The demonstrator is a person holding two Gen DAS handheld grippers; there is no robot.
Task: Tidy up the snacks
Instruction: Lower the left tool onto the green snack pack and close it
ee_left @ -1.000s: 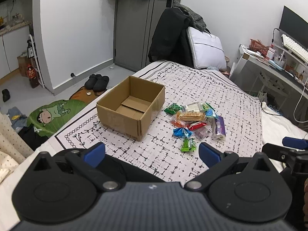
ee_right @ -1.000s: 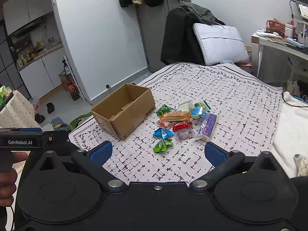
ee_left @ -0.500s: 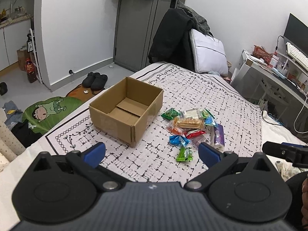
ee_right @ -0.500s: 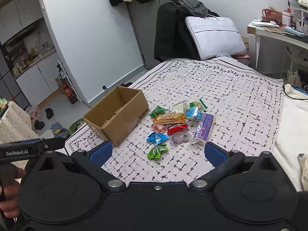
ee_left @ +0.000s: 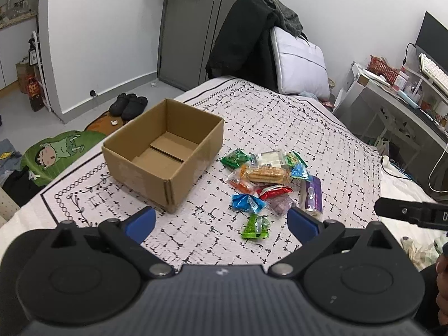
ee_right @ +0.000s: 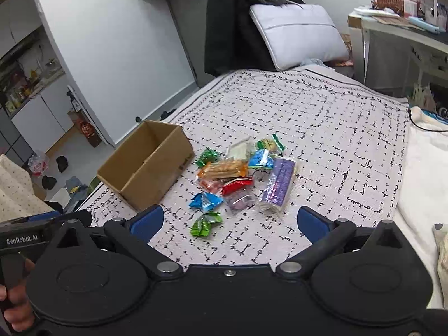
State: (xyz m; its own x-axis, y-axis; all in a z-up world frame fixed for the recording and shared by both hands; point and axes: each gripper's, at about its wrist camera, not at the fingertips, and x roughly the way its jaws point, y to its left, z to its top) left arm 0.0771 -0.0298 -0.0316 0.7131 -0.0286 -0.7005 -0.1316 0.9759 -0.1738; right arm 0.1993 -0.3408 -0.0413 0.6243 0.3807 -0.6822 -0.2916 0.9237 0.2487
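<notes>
An open, empty cardboard box (ee_left: 165, 151) (ee_right: 145, 165) stands on the patterned bed cover (ee_left: 280, 128). Right of it lies a pile of several wrapped snacks (ee_left: 266, 179) (ee_right: 240, 173), among them a green packet (ee_left: 255, 226) (ee_right: 205, 224) nearest me, a blue packet (ee_left: 246, 203), a red packet (ee_left: 275, 191) and a purple pack (ee_left: 312, 197) (ee_right: 278, 186). My left gripper (ee_left: 221, 221) is open and empty, held above the cover short of the pile. My right gripper (ee_right: 229, 222) is open and empty, also short of the pile.
A pillow (ee_left: 299, 61) and a dark jacket over a chair (ee_left: 240, 42) stand beyond the bed. A desk with clutter (ee_left: 397, 89) is at the right. Slippers (ee_left: 128, 106) and a green mat (ee_left: 56, 151) lie on the floor left of the bed.
Both grippers have moved forward toward the box and snack pile, which now look larger and nearer. Both stay open.
</notes>
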